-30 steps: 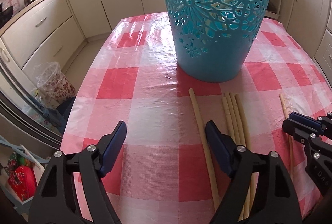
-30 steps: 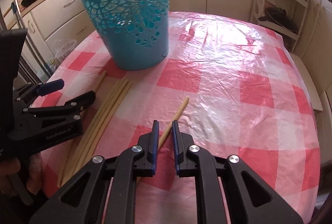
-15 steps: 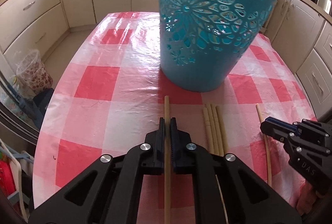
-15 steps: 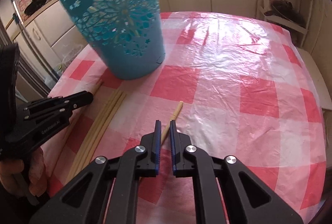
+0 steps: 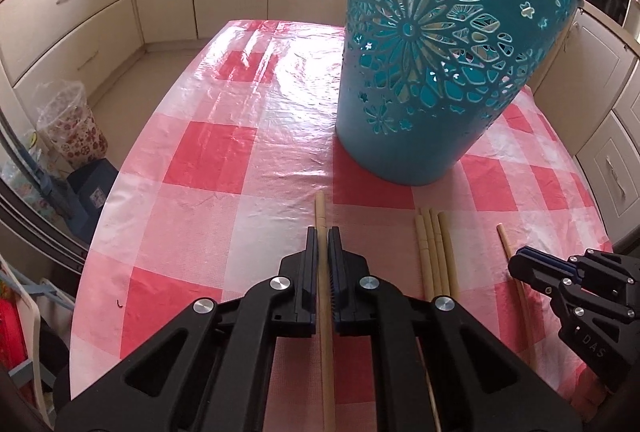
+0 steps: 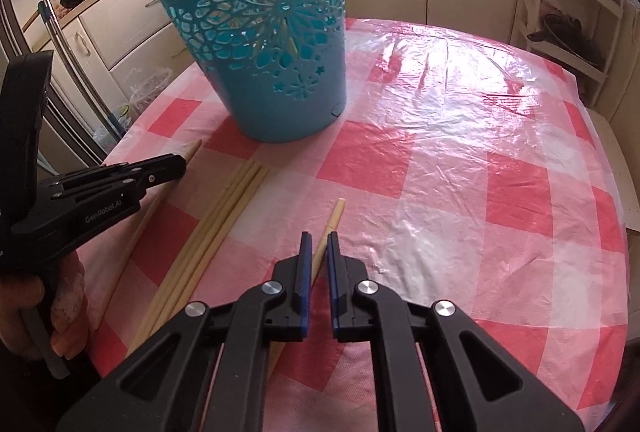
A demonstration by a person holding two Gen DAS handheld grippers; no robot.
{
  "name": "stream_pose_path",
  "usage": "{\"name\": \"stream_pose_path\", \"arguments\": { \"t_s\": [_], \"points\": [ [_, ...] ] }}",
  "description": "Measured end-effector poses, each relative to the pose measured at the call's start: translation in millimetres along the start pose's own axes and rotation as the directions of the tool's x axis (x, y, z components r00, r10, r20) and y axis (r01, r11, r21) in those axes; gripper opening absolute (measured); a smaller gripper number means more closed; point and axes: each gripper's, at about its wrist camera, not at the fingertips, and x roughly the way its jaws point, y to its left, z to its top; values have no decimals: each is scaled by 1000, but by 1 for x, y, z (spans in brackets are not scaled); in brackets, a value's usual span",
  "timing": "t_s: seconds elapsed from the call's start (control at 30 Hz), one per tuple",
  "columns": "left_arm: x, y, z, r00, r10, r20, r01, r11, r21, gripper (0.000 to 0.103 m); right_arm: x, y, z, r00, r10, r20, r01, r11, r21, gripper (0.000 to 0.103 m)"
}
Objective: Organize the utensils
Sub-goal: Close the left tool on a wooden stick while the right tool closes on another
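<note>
At the bottom centre of each wrist view, one chopstick is clamped: the left gripper [image 5: 323, 260] on the left stick [image 5: 321, 212], the right gripper [image 6: 318, 264] on the right stick [image 6: 335, 214]. Three spare sticks [image 5: 434, 252] are left between. Both should be lifted level, then tipped into the basket [image 5: 432, 72] at upper right.

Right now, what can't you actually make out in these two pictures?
- Left wrist view: the near end of the chopstick in the left gripper, hidden by its black frame.
- Right wrist view: the top of the blue basket, cut off by the upper edge.
- Both views: what lies inside the basket; its cutouts show too little.
</note>
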Motion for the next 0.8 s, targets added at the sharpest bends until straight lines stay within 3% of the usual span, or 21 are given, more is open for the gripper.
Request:
{"name": "stream_pose_path", "arguments": {
  "t_s": [0.53,0.8],
  "points": [
    [4,2,6,999,-17,-47,19,998,56,6,-3,16,-3,998,-46,-38,44,997,-67,8],
    [6,-10,7,999,44,-28,-40,993,114,6,-2,22,-15,998,-52,46,54,998,-39,13]
  ]
}}
